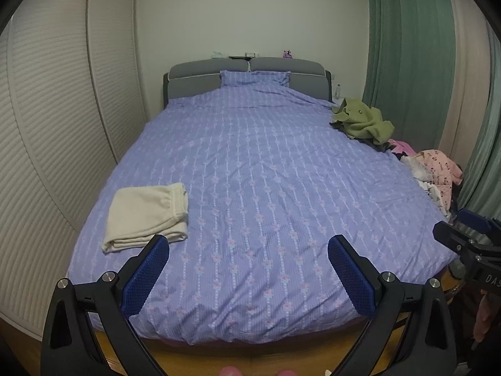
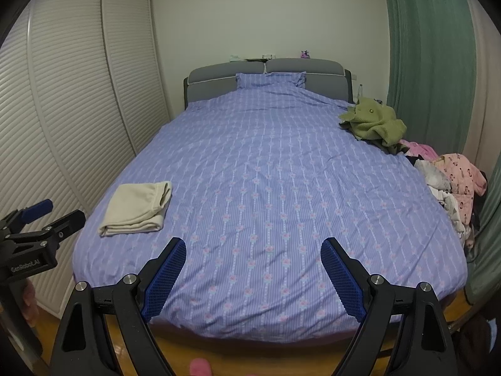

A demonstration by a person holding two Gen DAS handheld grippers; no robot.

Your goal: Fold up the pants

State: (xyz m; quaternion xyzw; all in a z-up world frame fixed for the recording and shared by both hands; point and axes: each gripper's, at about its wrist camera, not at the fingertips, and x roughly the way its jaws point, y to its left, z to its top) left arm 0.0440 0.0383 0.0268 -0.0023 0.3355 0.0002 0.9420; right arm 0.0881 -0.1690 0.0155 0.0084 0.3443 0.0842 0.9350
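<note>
Cream pants (image 1: 147, 214) (image 2: 137, 208) lie folded into a flat bundle on the front left part of the bed. My left gripper (image 1: 249, 244) is open, nothing between its blue pads, held off the foot of the bed with the pants just beyond its left finger. My right gripper (image 2: 253, 246) is open too and holds nothing, over the foot of the bed to the right of the pants. Each gripper shows at the edge of the other's view: the right gripper (image 1: 466, 235) and the left gripper (image 2: 40, 219).
The bed (image 1: 266, 163) wears a lilac flowered cover, with a pillow (image 1: 254, 77) at the grey headboard. A green garment (image 1: 363, 120) and a heap of pink and white clothes (image 1: 435, 172) lie along its right edge. Slatted wardrobe doors (image 1: 47, 125) stand left, green curtains (image 1: 413, 47) right.
</note>
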